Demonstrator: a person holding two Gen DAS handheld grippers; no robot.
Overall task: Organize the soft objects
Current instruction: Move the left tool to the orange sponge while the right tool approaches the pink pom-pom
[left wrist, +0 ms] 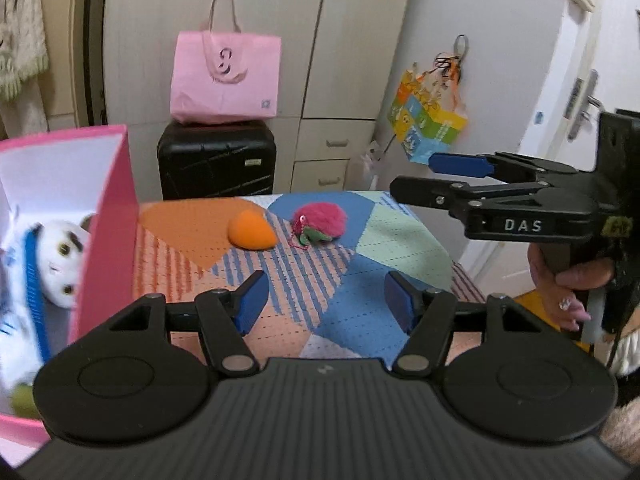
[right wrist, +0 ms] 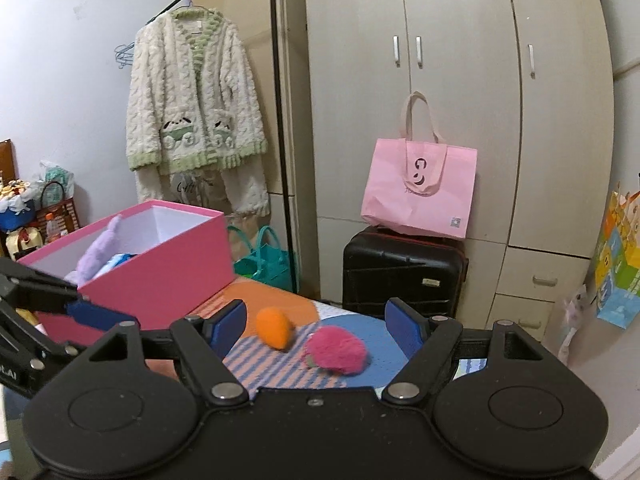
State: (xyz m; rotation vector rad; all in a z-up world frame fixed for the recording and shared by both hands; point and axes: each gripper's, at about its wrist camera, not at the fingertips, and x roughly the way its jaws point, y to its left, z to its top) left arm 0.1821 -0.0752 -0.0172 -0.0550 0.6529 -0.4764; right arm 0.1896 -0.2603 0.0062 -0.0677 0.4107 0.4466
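Observation:
An orange soft toy [left wrist: 251, 230] and a pink fluffy toy [left wrist: 319, 223] lie side by side on the patterned cloth [left wrist: 352, 312]; both also show in the right wrist view, orange [right wrist: 275, 327] and pink [right wrist: 337, 351]. A pink box [left wrist: 105, 240] at the left holds a white plush cat [left wrist: 60, 260] and other soft toys; it also shows in the right wrist view [right wrist: 160, 276]. My left gripper [left wrist: 326, 302] is open and empty, short of the toys. My right gripper [right wrist: 316, 330] is open and empty, just before both toys; it shows in the left wrist view [left wrist: 436, 178].
A black suitcase [right wrist: 404, 276] with a pink tote bag [right wrist: 420, 196] on top stands behind the table against the wardrobe. A fluffy cardigan [right wrist: 196, 112] hangs at the left. A colourful bag [left wrist: 430, 124] hangs on the door at the right.

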